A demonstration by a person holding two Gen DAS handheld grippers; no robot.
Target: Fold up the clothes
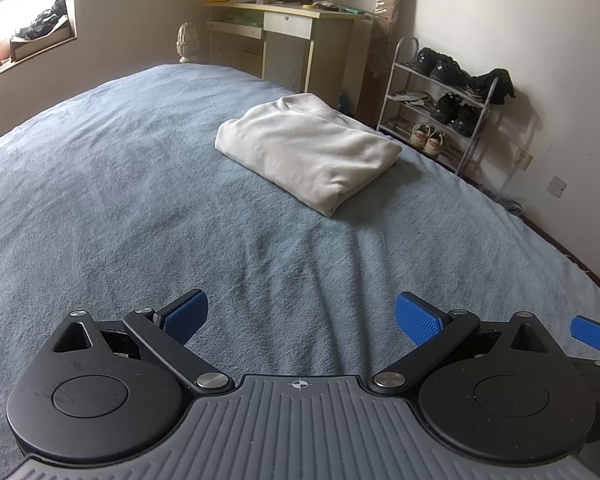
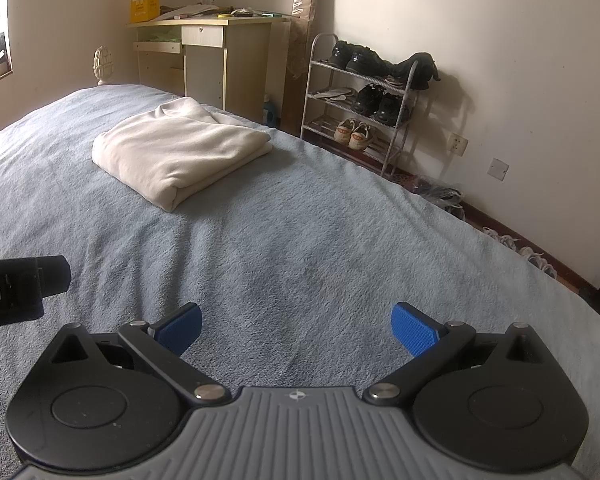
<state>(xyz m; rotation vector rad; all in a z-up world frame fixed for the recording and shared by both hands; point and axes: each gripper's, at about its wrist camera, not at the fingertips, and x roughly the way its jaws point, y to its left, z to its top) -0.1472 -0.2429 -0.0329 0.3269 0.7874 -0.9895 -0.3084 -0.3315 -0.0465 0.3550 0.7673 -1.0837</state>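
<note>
A cream garment (image 1: 308,148) lies folded into a thick rectangle on the blue-grey bedspread (image 1: 120,200), well ahead of both grippers. It also shows in the right wrist view (image 2: 176,152). My left gripper (image 1: 302,318) is open and empty, low over the bedspread. My right gripper (image 2: 296,326) is open and empty, also low over the bedspread (image 2: 320,240). A blue finger of the right gripper (image 1: 592,332) shows at the left view's right edge. The left gripper's black body (image 2: 20,286) shows at the right view's left edge.
A wooden desk (image 1: 296,28) with clutter stands beyond the bed's far end. A metal shoe rack (image 1: 440,104) with several shoes stands against the right wall, also in the right wrist view (image 2: 364,100). The bed's right edge (image 2: 480,232) drops to the floor.
</note>
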